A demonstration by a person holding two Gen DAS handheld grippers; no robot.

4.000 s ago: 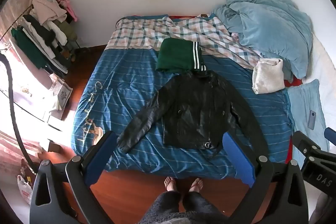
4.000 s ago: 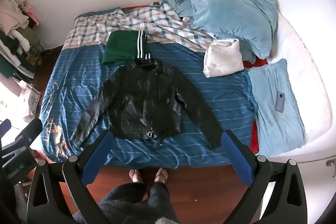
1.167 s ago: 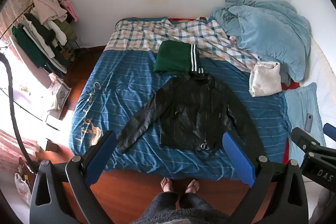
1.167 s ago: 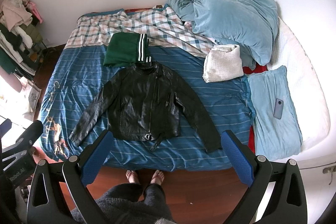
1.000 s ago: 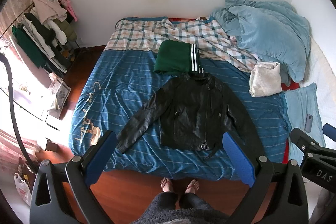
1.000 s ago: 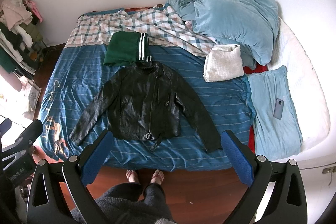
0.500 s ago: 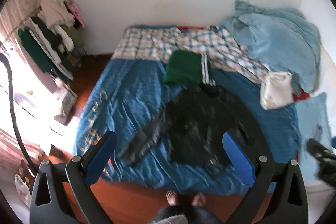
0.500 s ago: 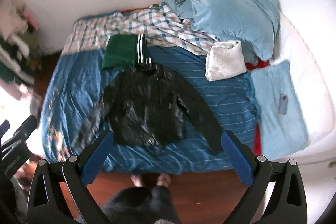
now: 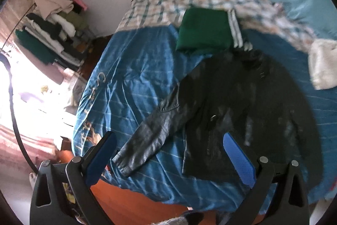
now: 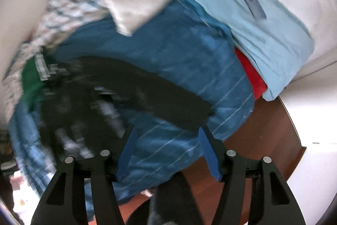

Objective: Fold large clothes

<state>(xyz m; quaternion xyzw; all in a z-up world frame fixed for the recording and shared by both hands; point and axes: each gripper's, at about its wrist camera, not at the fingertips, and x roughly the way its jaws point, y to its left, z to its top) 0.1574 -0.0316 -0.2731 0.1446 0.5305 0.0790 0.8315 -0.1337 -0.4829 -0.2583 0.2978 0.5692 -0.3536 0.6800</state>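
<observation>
A black leather jacket [image 9: 242, 98] lies front up on the blue striped bedspread [image 9: 130, 77], both sleeves spread. My left gripper [image 9: 168, 135] hangs open above the near bed edge. The left sleeve's cuff [image 9: 130, 159] shows between its blue pads, and they do not touch it. The right wrist view is blurred and tilted. In it the jacket [image 10: 126, 85] runs to the left, and its right sleeve end [image 10: 189, 115] lies just beyond my right gripper [image 10: 166, 129]. That gripper's jaws are closing, with only bedspread [image 10: 189, 56] seen between them.
A folded green garment [image 9: 204, 31] sits above the collar and a folded white one [image 10: 137, 5] lies to its right. A phone [image 10: 254, 6] rests on a light blue pillow [image 10: 263, 35]. A clothes rack [image 9: 52, 31] stands at the left. The wooden floor [image 10: 263, 130] and a person's legs [image 10: 172, 204] are below.
Both grippers have dropped toward the bed. The left came in over the left sleeve. The right rolled, swung toward the right sleeve end, and its jaws narrowed.
</observation>
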